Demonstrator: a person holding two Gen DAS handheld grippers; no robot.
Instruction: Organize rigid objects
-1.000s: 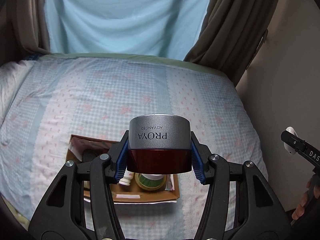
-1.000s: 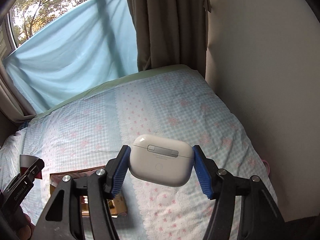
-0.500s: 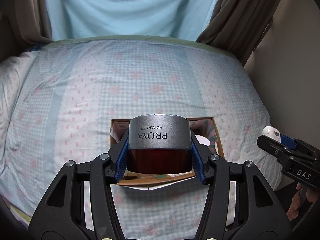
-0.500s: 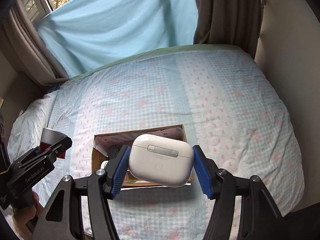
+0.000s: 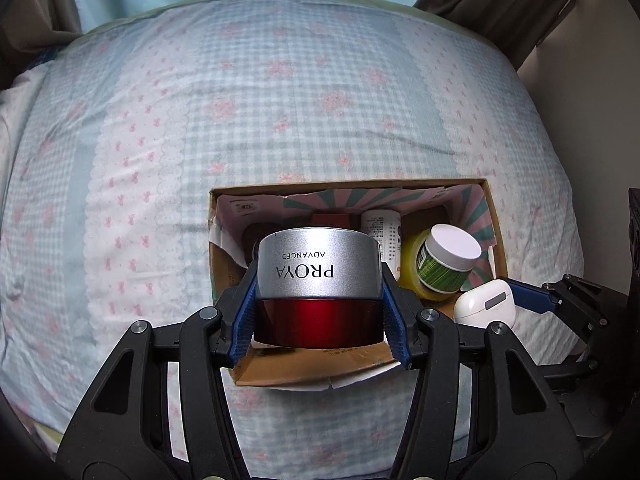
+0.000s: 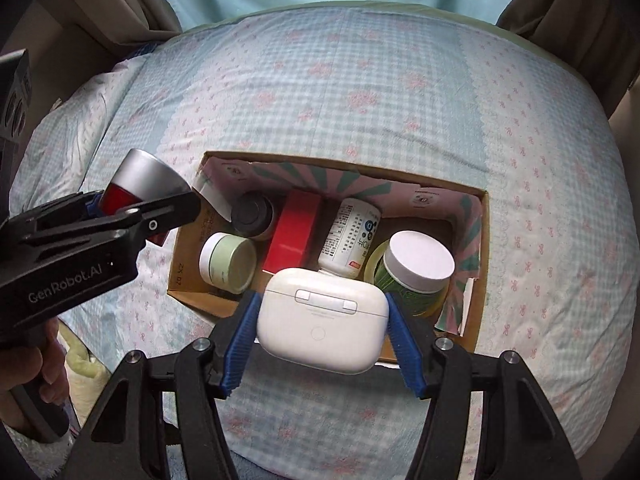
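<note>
Two loads hang over the cardboard box (image 6: 482, 248): right gripper (image 6: 323, 322) jaws pinching the earbud case (image 6: 323, 322) above free floor, seemingly; left gripper (image 5: 318, 300) jaws clamping the cream jar (image 5: 318, 276).

Gingham bedspread (image 5: 280, 92), brown curtains (image 6: 580, 8)

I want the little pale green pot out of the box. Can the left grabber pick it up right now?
Probably not. The left gripper is already shut on the PROYA jar, so its fingers are full. The pale green pot itself lies uncovered in the cardboard box.
</note>
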